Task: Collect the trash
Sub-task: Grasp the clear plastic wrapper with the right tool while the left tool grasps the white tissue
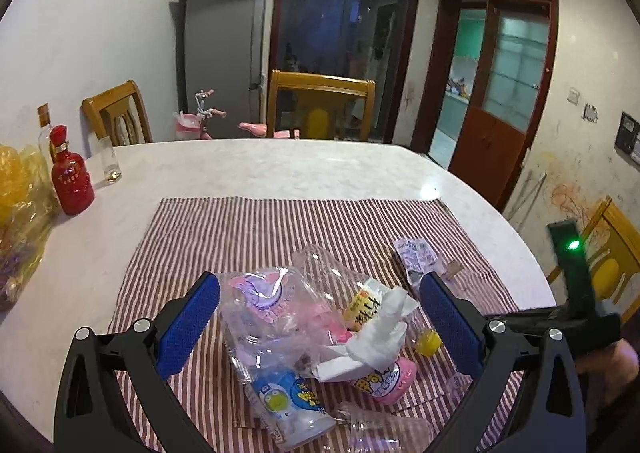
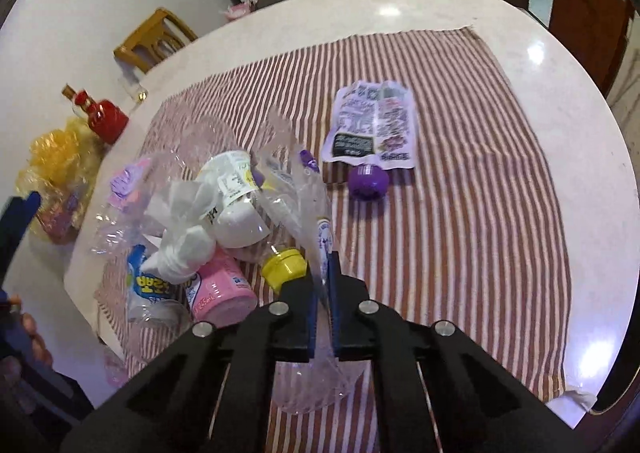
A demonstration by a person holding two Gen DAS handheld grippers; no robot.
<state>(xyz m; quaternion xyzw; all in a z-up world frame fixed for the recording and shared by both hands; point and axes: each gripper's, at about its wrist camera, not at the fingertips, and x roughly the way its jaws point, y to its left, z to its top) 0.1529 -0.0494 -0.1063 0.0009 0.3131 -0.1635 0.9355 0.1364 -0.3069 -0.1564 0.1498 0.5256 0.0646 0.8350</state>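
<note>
A clear plastic bag (image 1: pixel 276 317) lies on the striped cloth (image 1: pixel 256 229), holding a pink bottle (image 1: pixel 390 379), a blue-label bottle (image 1: pixel 292 405), a crumpled tissue (image 1: pixel 384 337) and a yellow cap (image 1: pixel 428 342). My left gripper (image 1: pixel 320 317) is open, its blue pads on either side of the bag. My right gripper (image 2: pixel 323 273) is shut on the bag's edge (image 2: pixel 316 213). A purple-white wrapper (image 2: pixel 372 123) and a purple cap (image 2: pixel 368 181) lie loose on the cloth beyond the bag.
A red bottle (image 1: pixel 72 177), a small glass (image 1: pixel 110 163) and a yellow cellophane bundle (image 1: pixel 20 209) stand at the table's left. Wooden chairs (image 1: pixel 320 105) ring the white table (image 1: pixel 280 165). The right gripper's body (image 1: pixel 572 285) is at the right.
</note>
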